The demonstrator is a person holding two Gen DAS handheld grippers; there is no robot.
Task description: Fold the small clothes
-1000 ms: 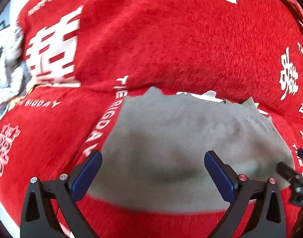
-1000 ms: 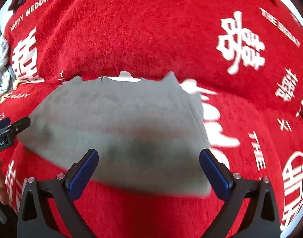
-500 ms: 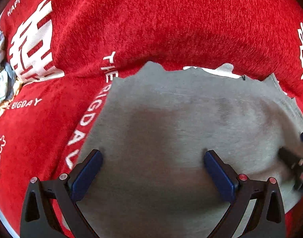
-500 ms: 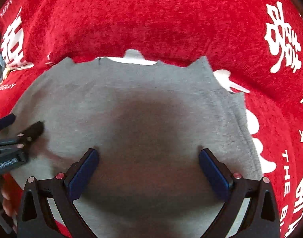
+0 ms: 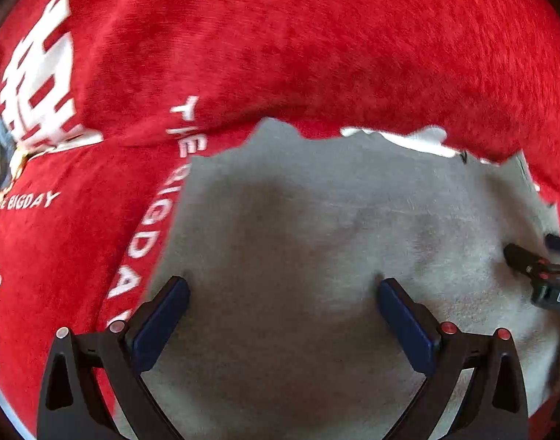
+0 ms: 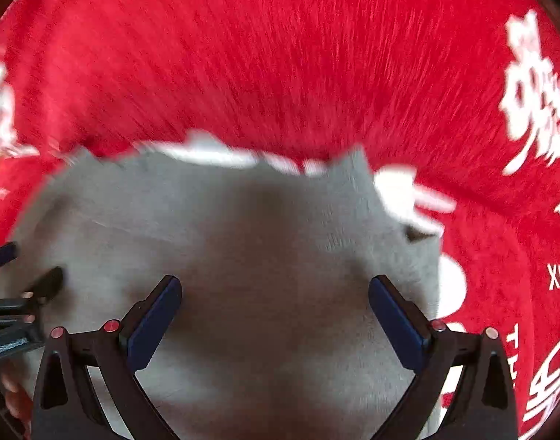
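We hold both grippers low over a grey garment (image 5: pixel 316 256) spread flat on a red plush cloth (image 5: pixel 280 55) printed with white characters and the words "THE BIGDAY".

Left gripper (image 5: pixel 280 300): jaws wide apart, blue pads on either side of bare grey fabric, nothing between them. The garment fills the lower half of the left wrist view; its far edge, jagged against the red pile, runs from 10 to 2 o'clock. The tip of the right gripper (image 5: pixel 537 271) enters at 3 o'clock, over the garment's right part.

Right gripper (image 6: pixel 274 299): jaws likewise wide apart over grey fabric, clamped on nothing. This view is motion-blurred. The garment's right edge lies at 3 o'clock, red cloth beyond it. The left gripper shows at 9 o'clock in this view.

Whether the fingertips press into the fabric we cannot tell.
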